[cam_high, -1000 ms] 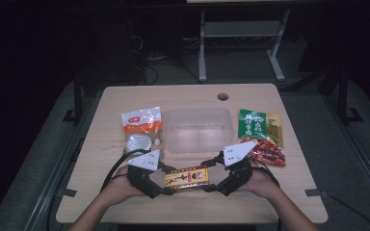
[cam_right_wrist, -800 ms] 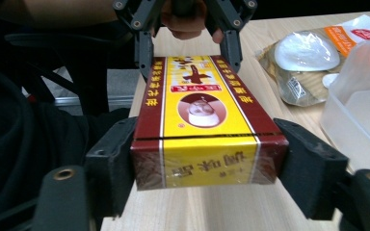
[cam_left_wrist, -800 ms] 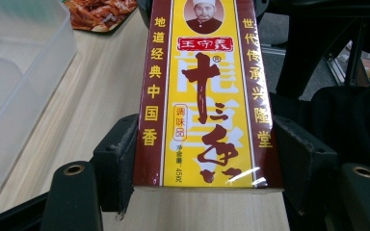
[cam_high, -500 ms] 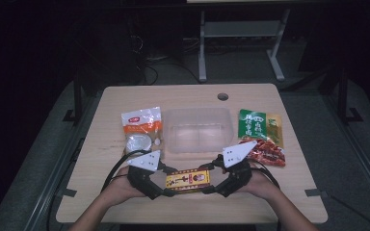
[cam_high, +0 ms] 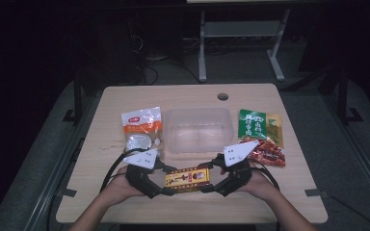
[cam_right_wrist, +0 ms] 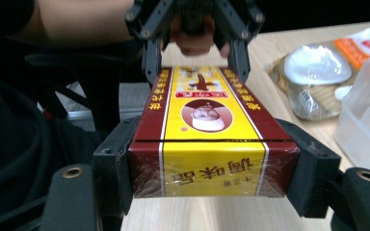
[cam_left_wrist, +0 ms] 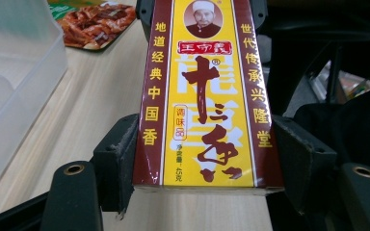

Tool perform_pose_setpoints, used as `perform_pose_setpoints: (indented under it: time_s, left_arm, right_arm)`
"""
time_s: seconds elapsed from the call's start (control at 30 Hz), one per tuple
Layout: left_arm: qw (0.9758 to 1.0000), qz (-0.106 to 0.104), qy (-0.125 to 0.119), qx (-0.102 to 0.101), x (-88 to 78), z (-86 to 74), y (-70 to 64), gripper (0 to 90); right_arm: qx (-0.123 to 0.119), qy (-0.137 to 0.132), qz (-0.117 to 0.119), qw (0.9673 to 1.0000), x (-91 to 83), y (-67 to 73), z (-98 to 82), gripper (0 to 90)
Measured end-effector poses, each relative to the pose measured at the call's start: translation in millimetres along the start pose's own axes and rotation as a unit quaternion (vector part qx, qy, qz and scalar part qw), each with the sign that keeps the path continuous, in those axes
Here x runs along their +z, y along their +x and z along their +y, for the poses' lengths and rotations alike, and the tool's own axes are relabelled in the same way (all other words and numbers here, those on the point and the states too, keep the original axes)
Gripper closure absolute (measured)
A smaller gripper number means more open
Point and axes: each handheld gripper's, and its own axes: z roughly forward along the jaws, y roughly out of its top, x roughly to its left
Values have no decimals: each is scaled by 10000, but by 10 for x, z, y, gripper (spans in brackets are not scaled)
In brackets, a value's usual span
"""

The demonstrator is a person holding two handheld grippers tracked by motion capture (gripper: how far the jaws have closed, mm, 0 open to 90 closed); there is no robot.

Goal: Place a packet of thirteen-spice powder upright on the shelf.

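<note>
**Dark room, pale wood-grain table, one box gripped from both ends**

Beyond the tabletop, only black floor and a faint metal frame. Mid-table, a translucent plastic tub, smooth-walled, rectangular. Flanking it, crinkly snack bags, small print unreadable. At the near edge, a glossy yellow-and-maroon spice box, long and flat, clamped at opposite ends between left gripper and right gripper, pads pressed on its sides. Right jaws just tightened.

right tool closed further – jaws clamping the seasoning box
</note>
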Motion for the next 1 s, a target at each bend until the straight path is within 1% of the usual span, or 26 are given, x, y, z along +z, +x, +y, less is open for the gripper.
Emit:
perform_pose_setpoints:
  time_s: [0.07,0.13,0.17,0.2,0.27,0.3,0.33,0.37,0.4,0.43,0.47,0.5,0.53,0.57,0.6,0.63,0.67,0.73,0.77,0.8,0.83,0.87,0.9,0.93,0.97,1.0]
  left_arm:
    - [10000,-13,33,7,18,-7,-4,318]
    - [9999,-16,155,54,54,-19,0,318]
    - [9995,-2,308,92,101,-36,-5,318]
    - [9995,-2,308,92,101,-36,-5,317]
    - [9989,1,462,109,148,-51,-11,316]
    - [9987,11,498,88,172,-60,-15,313]
    - [9986,13,522,63,181,-65,-15,313]
    - [9985,60,543,65,189,-74,-20,307]
    - [9980,190,592,88,181,-86,-19,299]
    - [9980,190,592,88,181,-86,-19,280]
    - [9978,257,606,35,177,-95,-20,256]
    - [9976,326,613,11,159,-107,-12,256]
    - [9975,406,557,-120,114,-142,6,232]
    - [9971,482,569,-136,88,-163,14,219]
    - [9971,482,569,-136,88,-163,14,211]
    - [9964,633,548,-137,36,-220,14,205]
    - [9964,633,548,-137,36,-220,14,204]
    - [9959,726,498,-217,-18,-288,9,203]
    - [9941,870,590,-282,-71,-356,18,203]
    - [9941,870,590,-282,-71,-356,18,203]
    - [9916,1088,586,-390,-107,-426,19,203]
    - [9916,1088,586,-390,-107,-426,19,203]
    - [9902,1164,599,-480,-125,-452,17,203]
    - [9882,1272,582,-618,-149,-480,-3,203]
    - [9882,1272,582,-618,-149,-480,-3,203]
    - [9870,1318,613,-686,-158,-487,-16,203]
  right_arm:
    - [-24,-49,-13,10000,-10,13,25,316]
    - [-57,-25,-13,10000,-3,22,31,316]
    - [-122,22,-29,9999,14,25,32,317]
    - [-122,22,-29,9999,14,25,32,317]
    - [-182,121,-55,9997,30,42,37,318]
    - [-248,241,-75,9994,48,48,28,318]
    - [-248,241,-75,9994,48,48,28,318]
    - [-294,311,-117,9990,58,46,23,319]
    - [-293,335,-145,9989,60,47,21,319]
    - [-293,335,-145,9989,60,47,21,319]
    - [-297,400,-202,9986,56,48,16,319]
    - [-297,400,-202,9986,56,48,16,319]
    - [-287,465,-271,9981,43,42,8,319]
    - [-262,479,-302,9981,35,39,1,318]
    - [-277,504,-350,9977,26,27,-5,318]
    - [-201,500,-369,9979,20,27,-13,318]
    - [-209,529,-416,9975,11,18,-19,318]
    - [-187,568,-473,9971,0,17,-29,318]
    - [-198,598,-496,9968,-6,13,-34,318]
    - [-198,598,-496,9968,-6,13,-34,318]
    - [-191,628,-535,9964,-16,10,-40,318]
    - [-191,628,-535,9964,-16,10,-40,318]
    - [-186,635,-565,9962,-19,11,-42,318]
    - [-148,649,-607,9959,-25,9,-44,318]
    - [-138,651,-606,9959,-28,2,-44,318]
    - [-138,651,-606,9959,-28,2,-44,318]
